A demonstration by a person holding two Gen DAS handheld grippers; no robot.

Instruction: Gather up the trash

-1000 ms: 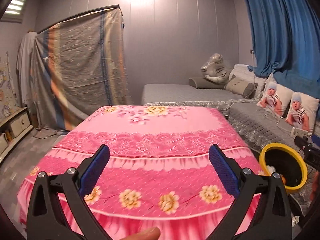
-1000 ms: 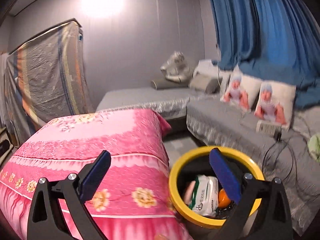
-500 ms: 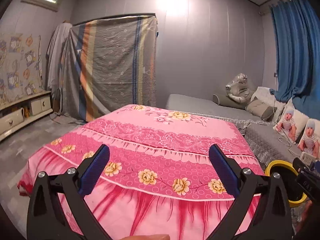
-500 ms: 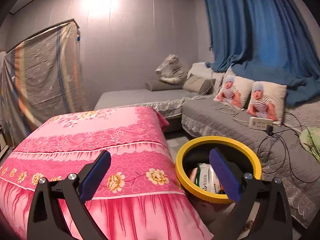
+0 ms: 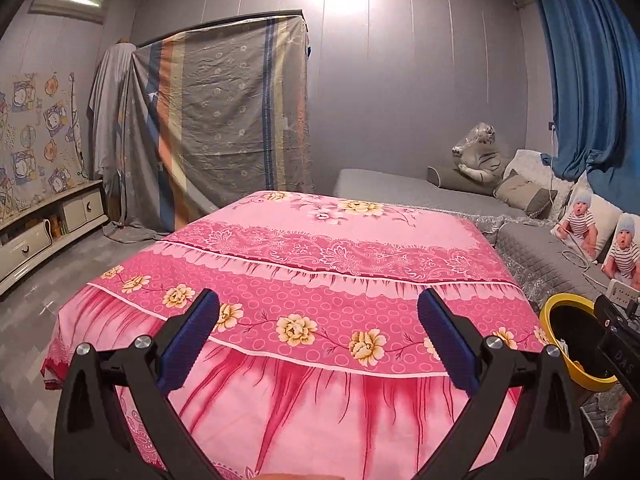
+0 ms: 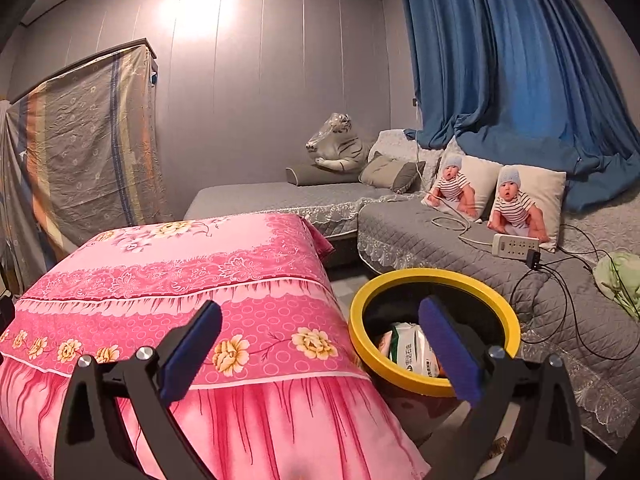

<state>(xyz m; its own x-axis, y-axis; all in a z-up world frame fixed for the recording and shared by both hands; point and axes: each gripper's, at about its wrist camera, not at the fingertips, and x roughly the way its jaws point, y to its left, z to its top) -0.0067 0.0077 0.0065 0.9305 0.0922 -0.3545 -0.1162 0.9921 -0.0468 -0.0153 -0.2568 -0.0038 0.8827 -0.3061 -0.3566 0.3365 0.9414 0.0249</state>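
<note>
Blue pads spread wide on both tools, and nothing between them. The left tool [image 5: 318, 342] hangs open over the near edge of the pink floral cloth [image 5: 320, 264] that covers the surface, pointing straight across it; from here that cloth looks bare, no scrap lying on it. The right tool [image 6: 320, 346], equally open and empty, sits off the surface's corner, its right pad framed against the yellow-rimmed bin [image 6: 434, 280] on the floor, between the pink surface and the grey sofa [image 6: 460, 248]. That placement makes sense: the bin stands close by the surface, an easy drop. Inside it I can see a white and green packet [image 6: 412, 350] and other bits I can't make out. I'd judge the collecting is largely done, both tools held up and free, ready for anything missed.
</note>
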